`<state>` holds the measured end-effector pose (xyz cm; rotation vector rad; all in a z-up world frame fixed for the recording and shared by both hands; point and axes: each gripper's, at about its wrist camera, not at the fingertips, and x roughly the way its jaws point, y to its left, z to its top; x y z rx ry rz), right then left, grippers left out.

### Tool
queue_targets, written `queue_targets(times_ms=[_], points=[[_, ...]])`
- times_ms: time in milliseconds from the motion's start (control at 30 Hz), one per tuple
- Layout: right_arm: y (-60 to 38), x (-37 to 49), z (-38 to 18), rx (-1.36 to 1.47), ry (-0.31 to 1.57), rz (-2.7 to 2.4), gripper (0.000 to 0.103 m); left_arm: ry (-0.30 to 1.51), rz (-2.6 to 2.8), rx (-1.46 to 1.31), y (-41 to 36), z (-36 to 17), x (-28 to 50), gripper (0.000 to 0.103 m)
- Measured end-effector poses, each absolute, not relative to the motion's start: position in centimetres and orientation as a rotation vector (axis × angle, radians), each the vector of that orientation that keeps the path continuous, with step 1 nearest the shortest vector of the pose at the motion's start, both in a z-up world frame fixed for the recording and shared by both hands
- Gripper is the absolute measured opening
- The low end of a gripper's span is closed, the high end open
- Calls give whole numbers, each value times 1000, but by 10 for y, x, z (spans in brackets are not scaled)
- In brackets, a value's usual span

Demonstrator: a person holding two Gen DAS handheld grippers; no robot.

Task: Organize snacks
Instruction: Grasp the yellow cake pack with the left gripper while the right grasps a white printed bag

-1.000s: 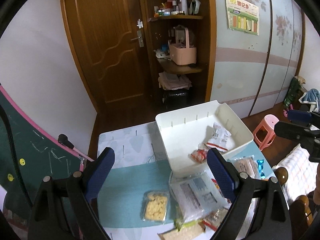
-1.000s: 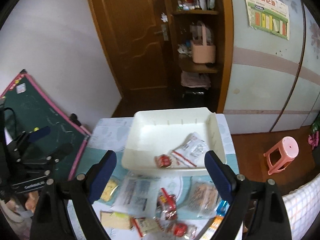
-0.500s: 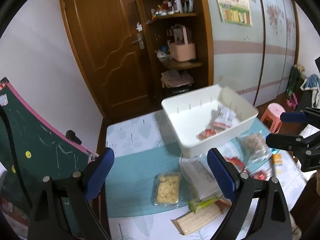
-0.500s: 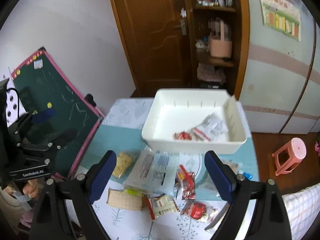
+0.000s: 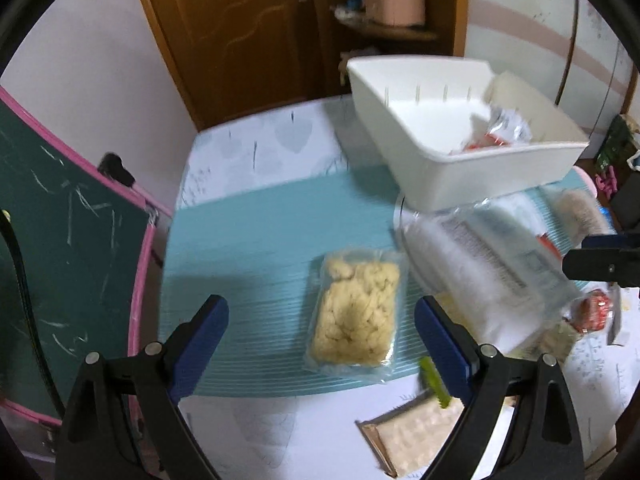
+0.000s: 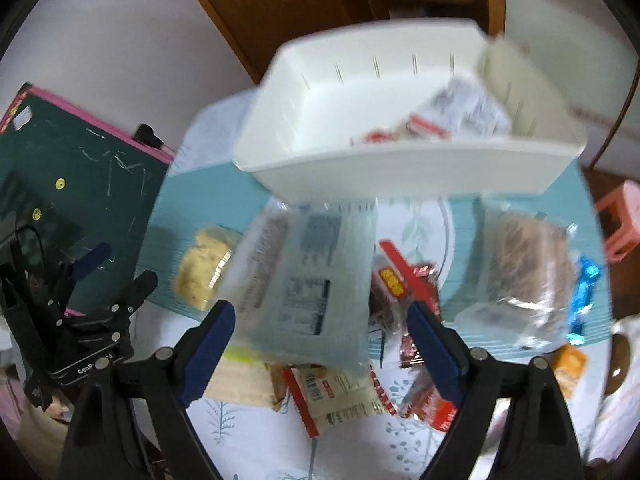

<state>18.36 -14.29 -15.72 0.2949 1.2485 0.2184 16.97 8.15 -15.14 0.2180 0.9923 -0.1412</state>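
Note:
A white bin [image 5: 480,176] [image 6: 400,176] stands at the back of the table with a few packets inside. My left gripper [image 5: 320,320] hangs open just above a clear pack of yellow snacks [image 5: 356,320] [image 6: 200,268] on the teal mat [image 5: 260,240]. My right gripper [image 6: 320,316] is open, its jaws closing, over a large clear printed packet [image 6: 308,272] [image 5: 480,264] that its pads do not touch. Red snack packs [image 6: 396,280], a brown-filled bag [image 6: 524,264] and a tan cracker pack [image 5: 412,436] lie around it.
A green chalkboard with a pink frame [image 5: 60,240] leans at the table's left edge. Behind the bin are a wooden door [image 5: 240,40] and shelves. A pink stool [image 6: 624,220] stands on the floor to the right. A blue candy wrapper [image 6: 584,284] lies near the right edge.
Both grippers have dropped toward the table and tipped further down, so the snacks now fill the views. The bin and packets have stayed where they were.

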Motion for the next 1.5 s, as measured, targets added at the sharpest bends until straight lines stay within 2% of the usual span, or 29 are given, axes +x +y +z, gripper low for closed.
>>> queue_targets(times_ms=[200, 533, 567, 600, 633, 667, 700, 733, 767, 900, 967, 1000, 1267, 1500], points=[[-147, 199, -198, 467, 1335, 286, 82, 1074, -128, 219, 81, -187, 185, 94], [-133, 220, -201, 463, 1320, 331, 84, 1134, -129, 140, 80, -204, 208, 94], [-132, 219, -200, 448, 1313, 329, 80, 1140, -130, 132, 80, -205, 209, 94], [-131, 218, -200, 434, 1310, 324, 65, 1145, -132, 127, 80, -206, 210, 90], [-133, 218, -200, 430, 1305, 331, 58, 1150, -136, 124, 79, -207, 209, 80], [-136, 220, -202, 464, 1302, 347, 42, 1155, -152, 112, 79, -207, 209, 73], [-144, 220, -205, 528, 1304, 360, 25, 1161, -171, 96, 79, -207, 209, 58], [-150, 220, -208, 578, 1304, 371, 15, 1171, -195, 77, 78, -206, 208, 54], [-152, 220, -209, 599, 1302, 386, 4, 1175, -187, 83, 77, -205, 207, 53], [-141, 211, -196, 509, 1276, 387, 2, 1157, -152, 144, 69, -203, 199, 49], [-136, 207, -187, 474, 1255, 380, 1, 1127, -153, 141, 68, -194, 194, 38], [-134, 206, -182, 469, 1243, 381, 1, 1128, -152, 142, 69, -190, 191, 36], [-131, 186, -114, 317, 1079, 360, 0, 1073, -164, 161, 70, -151, 175, 34], [-138, 171, -46, 196, 962, 346, 0, 949, -191, 182, 64, -75, 166, 34]])
